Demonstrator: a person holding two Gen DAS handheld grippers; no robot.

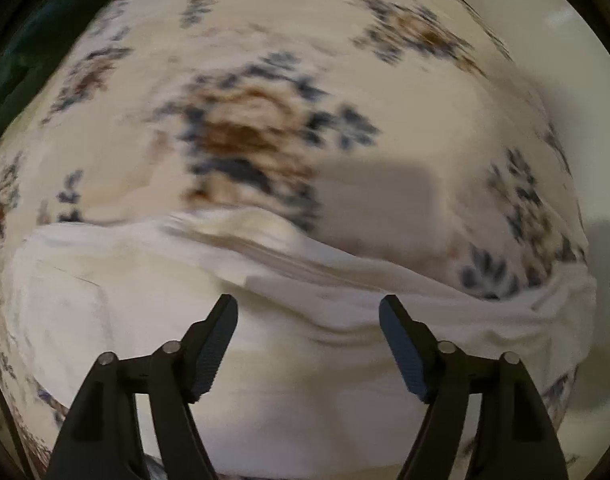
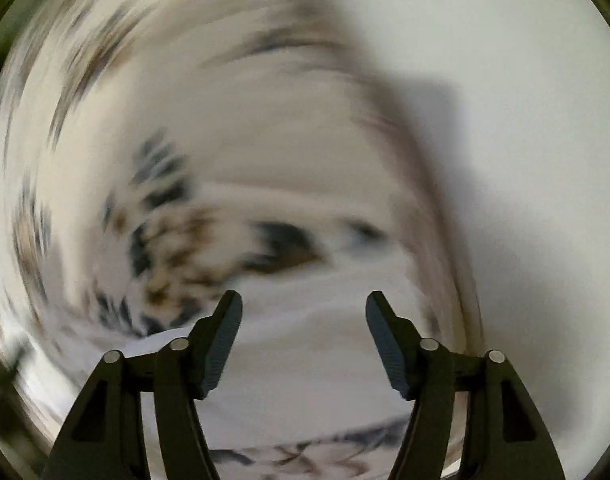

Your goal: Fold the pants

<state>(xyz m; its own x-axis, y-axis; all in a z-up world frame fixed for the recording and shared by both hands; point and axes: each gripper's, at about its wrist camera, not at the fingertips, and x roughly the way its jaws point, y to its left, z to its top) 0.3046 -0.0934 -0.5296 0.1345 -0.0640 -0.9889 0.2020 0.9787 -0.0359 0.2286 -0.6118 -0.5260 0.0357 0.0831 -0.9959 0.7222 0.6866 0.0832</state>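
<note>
The pants (image 1: 265, 120) are cream with blue and brown flower print and fill most of the left wrist view. Their plain white inner side (image 1: 265, 360) is turned up in a wide band across the lower half. My left gripper (image 1: 309, 304) points down over that white band, open, with nothing between its fingers. In the right wrist view everything is smeared by motion. My right gripper (image 2: 304, 300) is open over the white band (image 2: 305, 360), with the flowered cloth (image 2: 177, 248) to its left. Nothing sits between its pads.
A pale, plain surface (image 1: 585, 100) lies bare to the right of the pants and fills the right side of the right wrist view (image 2: 525, 140). A dark green cloth (image 1: 33, 40) shows at the upper left edge.
</note>
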